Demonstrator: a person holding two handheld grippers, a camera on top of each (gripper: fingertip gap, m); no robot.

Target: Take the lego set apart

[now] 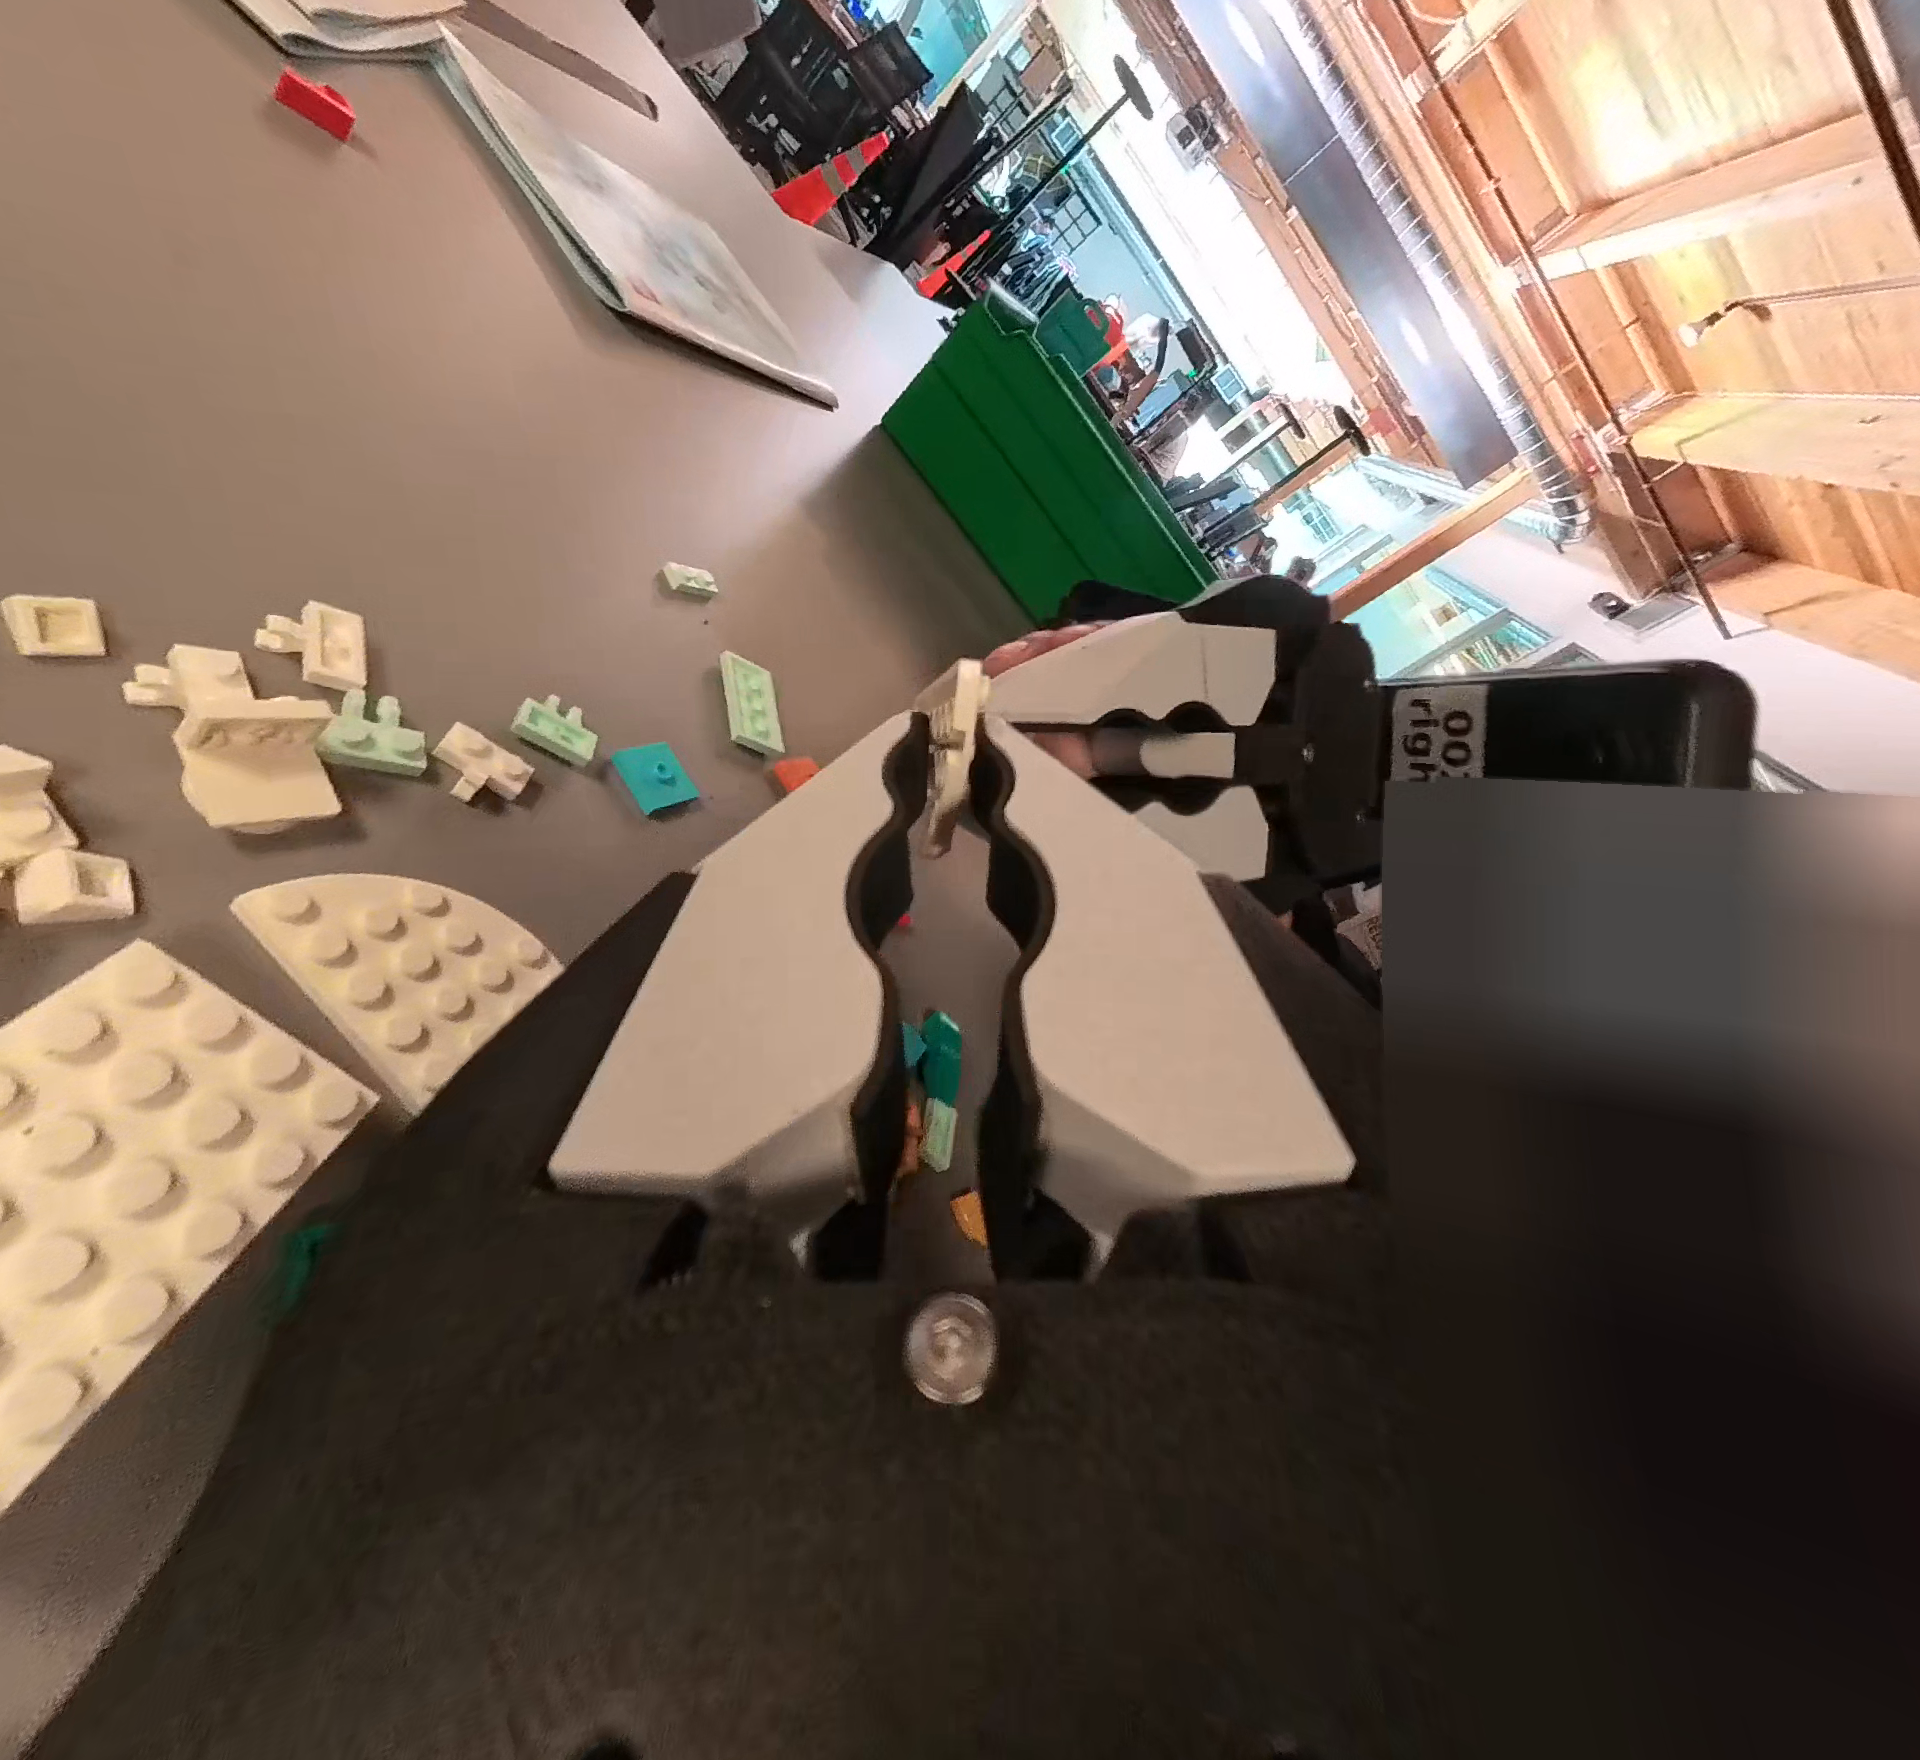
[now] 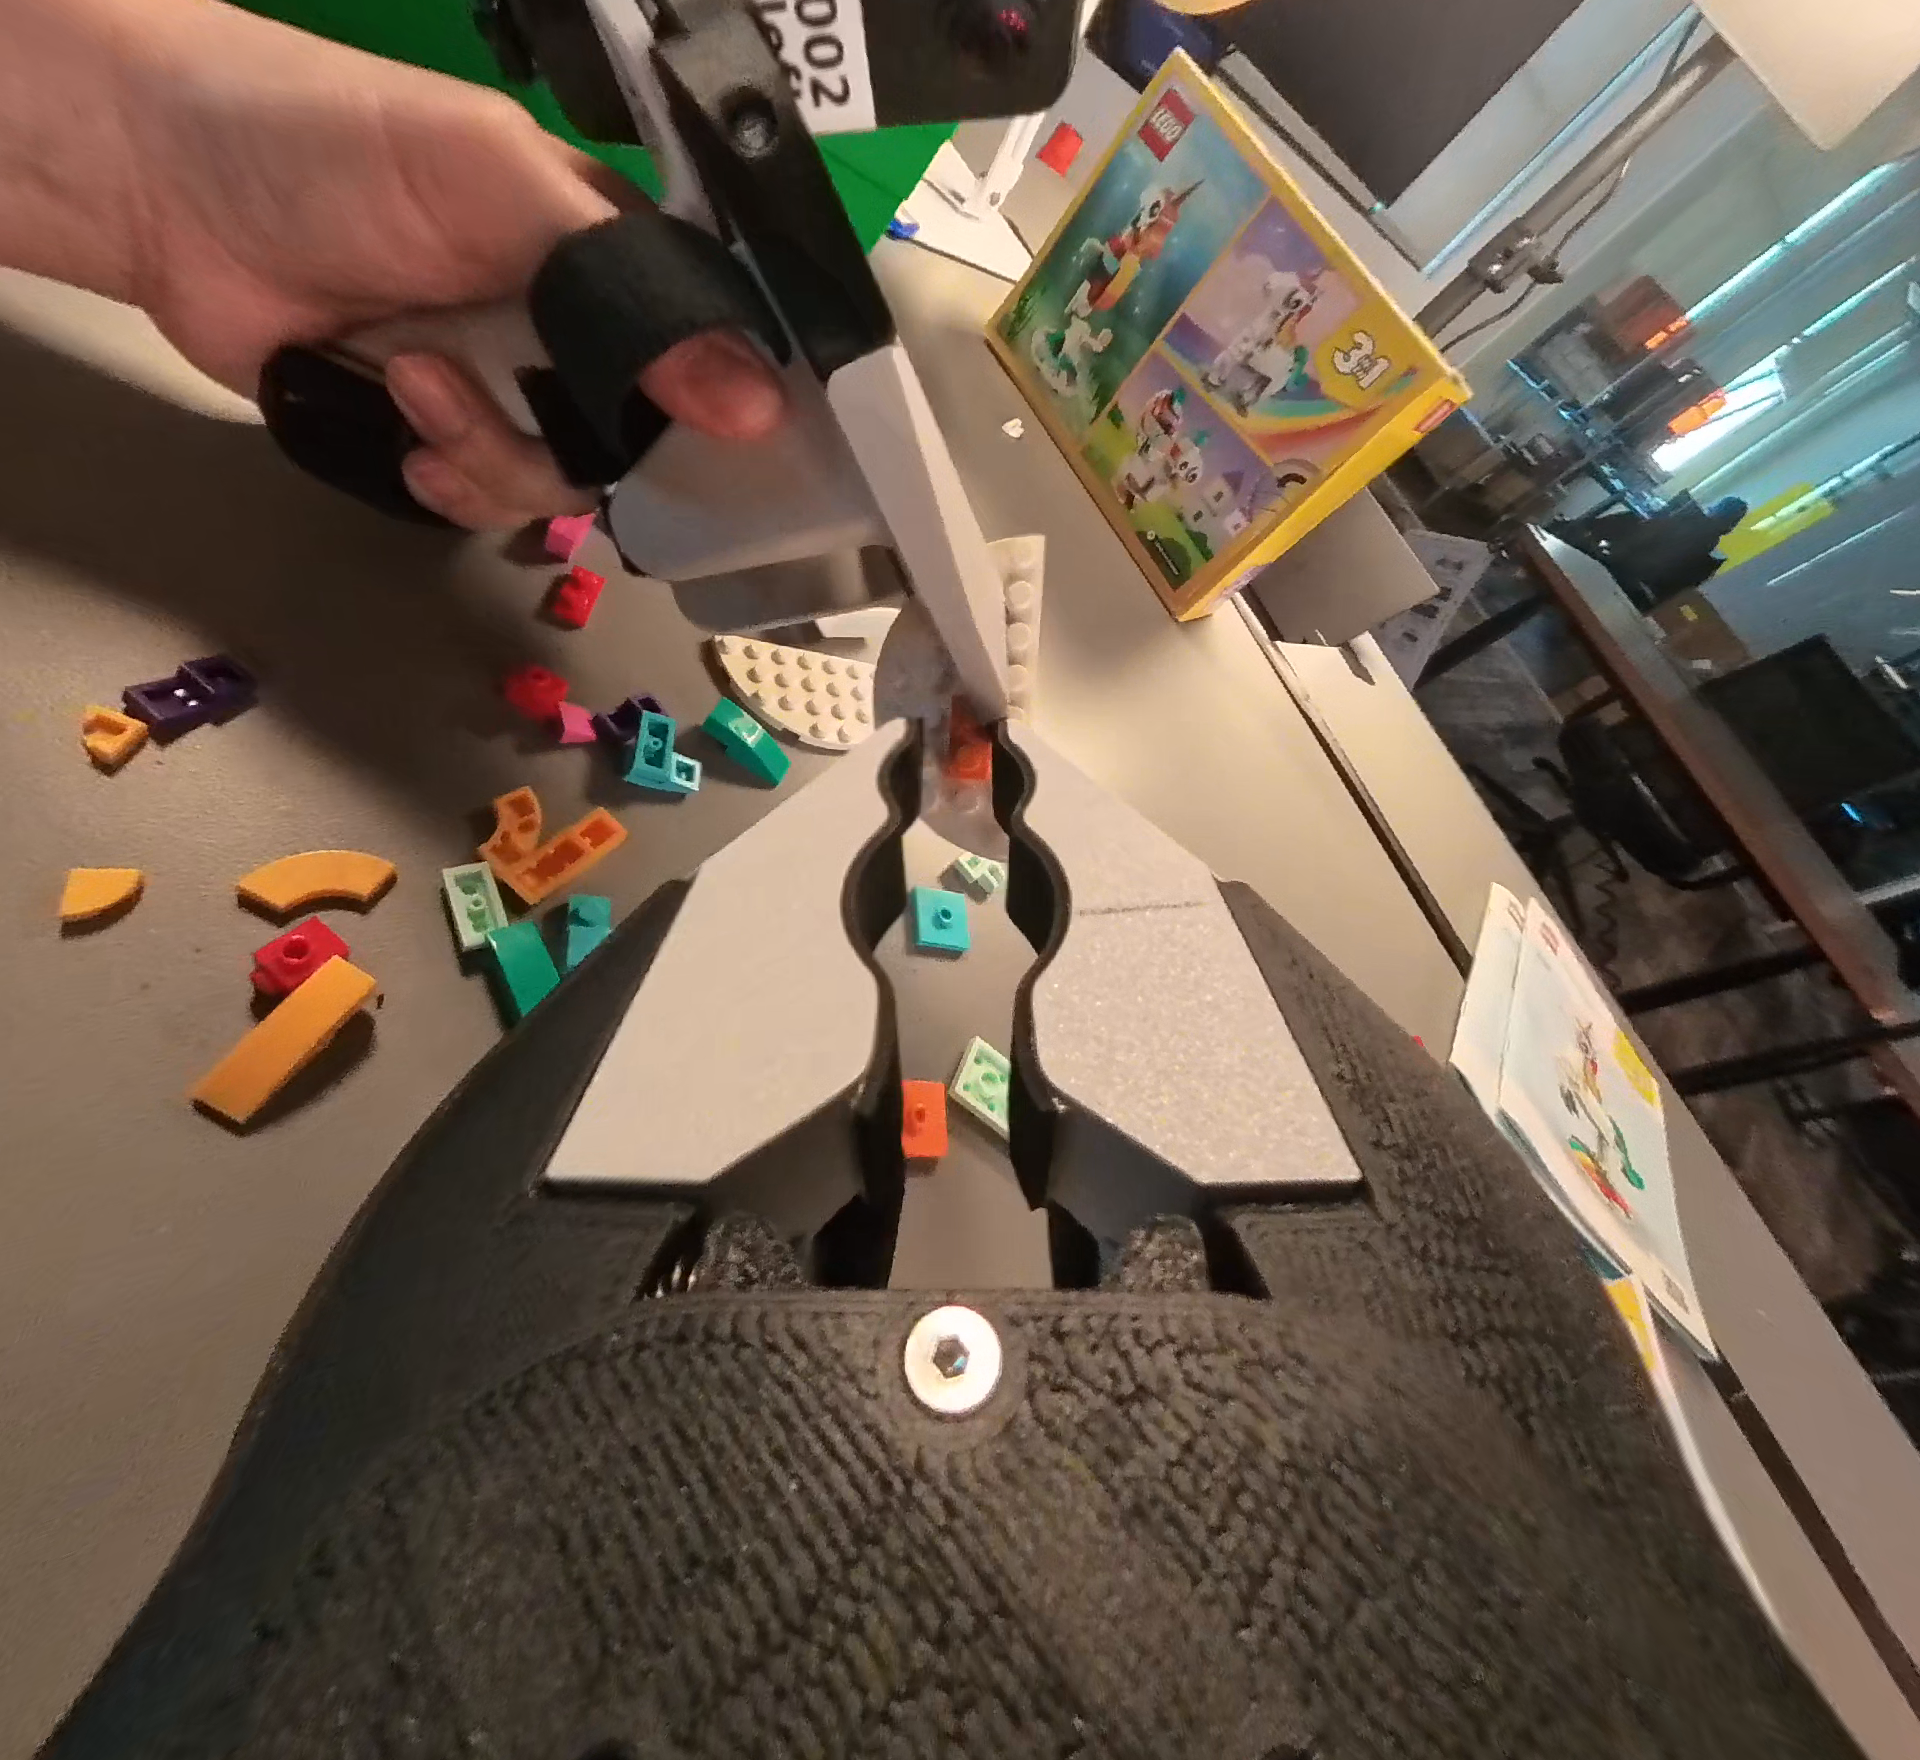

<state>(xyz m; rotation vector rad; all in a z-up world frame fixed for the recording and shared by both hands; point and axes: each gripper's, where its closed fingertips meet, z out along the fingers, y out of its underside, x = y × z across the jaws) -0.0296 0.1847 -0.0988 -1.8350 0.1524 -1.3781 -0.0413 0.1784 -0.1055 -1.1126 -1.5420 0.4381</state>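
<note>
A small white lego assembly [image 1: 951, 754] is pinched between both grippers above the grey table [image 1: 312, 411]. My left gripper [image 1: 951, 723] is shut on its lower part. My right gripper [image 1: 987, 684] comes in from the right, and its fingers close on the top edge. In the right wrist view my right gripper [image 2: 956, 736] is shut on the assembly, where an orange piece [image 2: 968, 760] shows between the pads. The left gripper [image 2: 977, 697] reaches down from above, and a white studded plate [image 2: 1023, 609] shows behind its finger.
Loose white plates [image 1: 135, 1139], mint pieces [image 1: 748, 702] and a teal tile [image 1: 655, 775] lie left of the grippers. Coloured pieces [image 2: 551, 858] are scattered on the table. A lego box [image 2: 1226, 328], booklets [image 2: 1579, 1108], a green bin [image 1: 1039, 484] and a person's hand [image 2: 312, 235] are around. My two grippers' fingertips are within a few centimetres of each other. The teal tile [image 1: 655, 775] is about 8 centimeters from both grippers' fingertips. The right camera catches it too, in the right wrist view [image 2: 934, 918].
</note>
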